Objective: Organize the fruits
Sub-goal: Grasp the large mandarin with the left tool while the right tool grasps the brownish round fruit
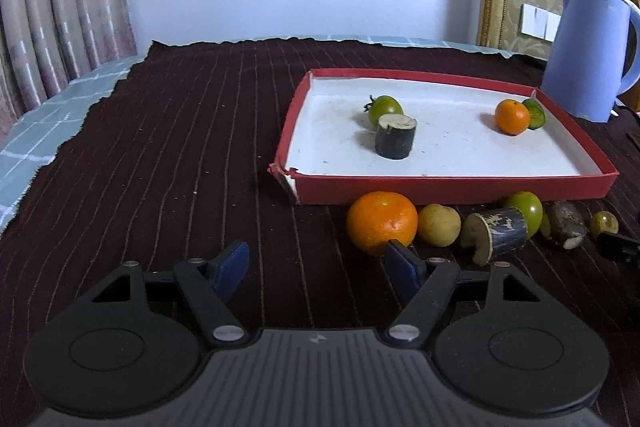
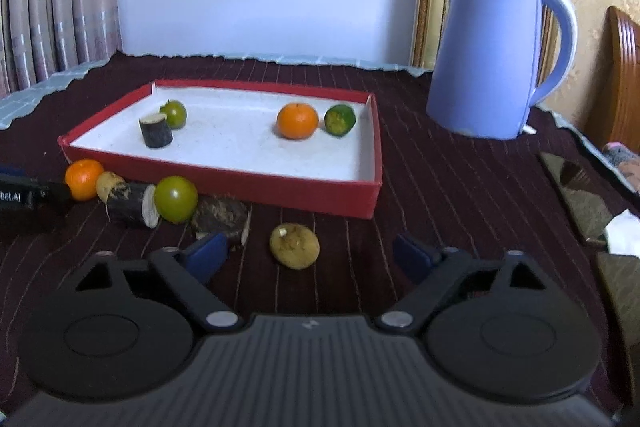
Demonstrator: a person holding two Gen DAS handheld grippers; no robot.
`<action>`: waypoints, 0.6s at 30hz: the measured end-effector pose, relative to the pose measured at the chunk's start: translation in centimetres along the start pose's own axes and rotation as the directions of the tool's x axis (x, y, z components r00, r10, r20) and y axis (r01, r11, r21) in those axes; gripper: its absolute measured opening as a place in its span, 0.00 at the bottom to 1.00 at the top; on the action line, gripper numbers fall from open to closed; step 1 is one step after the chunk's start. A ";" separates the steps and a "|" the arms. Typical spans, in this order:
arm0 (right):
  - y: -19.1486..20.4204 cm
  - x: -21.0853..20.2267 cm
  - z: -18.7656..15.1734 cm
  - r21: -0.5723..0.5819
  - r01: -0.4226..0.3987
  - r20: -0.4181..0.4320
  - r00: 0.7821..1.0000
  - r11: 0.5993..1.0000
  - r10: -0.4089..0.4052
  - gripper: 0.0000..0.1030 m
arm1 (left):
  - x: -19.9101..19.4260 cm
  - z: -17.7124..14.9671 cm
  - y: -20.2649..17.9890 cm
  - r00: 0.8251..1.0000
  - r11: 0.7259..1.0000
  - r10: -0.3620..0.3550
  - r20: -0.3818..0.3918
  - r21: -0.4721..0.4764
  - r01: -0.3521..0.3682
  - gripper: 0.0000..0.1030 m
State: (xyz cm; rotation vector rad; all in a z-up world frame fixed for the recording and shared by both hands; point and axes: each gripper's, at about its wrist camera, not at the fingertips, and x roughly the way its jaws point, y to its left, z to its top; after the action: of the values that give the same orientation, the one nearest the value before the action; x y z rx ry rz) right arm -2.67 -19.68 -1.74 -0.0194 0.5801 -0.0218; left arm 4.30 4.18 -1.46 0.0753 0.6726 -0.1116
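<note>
A red tray [image 1: 440, 185] [image 2: 224, 179] with a white floor holds a green tomato [image 1: 385, 109], a dark cane piece [image 1: 395, 135], a small orange [image 1: 512, 116] and a green citrus [image 1: 534, 113]. In front of the tray lie a large orange [image 1: 380, 221], a yellow fruit [image 1: 439, 225], a cane piece [image 1: 496, 233], a green tomato [image 2: 175, 199] and a brown piece [image 2: 220, 215]. My left gripper [image 1: 316, 263] is open and empty, its right finger just before the large orange. My right gripper [image 2: 310, 251] is open, with a yellow-brown fruit [image 2: 294, 245] lying between its fingers.
A blue kettle [image 2: 492, 55] stands right of the tray. The dark striped cloth [image 1: 180, 147] covers the table, with pale tiled cloth showing at its left edge. Dark flat objects [image 2: 576, 191] lie at the far right. Curtains hang at the left.
</note>
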 end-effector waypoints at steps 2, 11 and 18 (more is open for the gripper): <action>0.0 0.4 0.0 0.003 -0.018 -0.015 1.000 1.000 0.018 0.70 | 0.0 -0.1 -0.3 1.000 1.000 -0.006 0.001 0.012 0.006 0.72; -0.1 2.1 0.4 0.018 -0.075 -0.057 0.995 0.997 0.076 0.39 | 0.9 0.2 -0.8 1.000 0.999 -0.027 -0.014 0.037 0.027 0.72; 0.3 1.6 0.3 0.001 -0.047 -0.040 0.998 0.999 0.047 0.27 | 1.5 0.6 -1.4 0.997 0.996 -0.066 -0.032 0.053 0.067 0.72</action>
State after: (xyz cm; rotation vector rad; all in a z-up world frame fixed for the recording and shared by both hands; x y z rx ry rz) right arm -1.11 -19.44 -2.34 -0.0049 0.6207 0.0233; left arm 5.73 2.63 -1.97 0.1065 0.7029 -0.1929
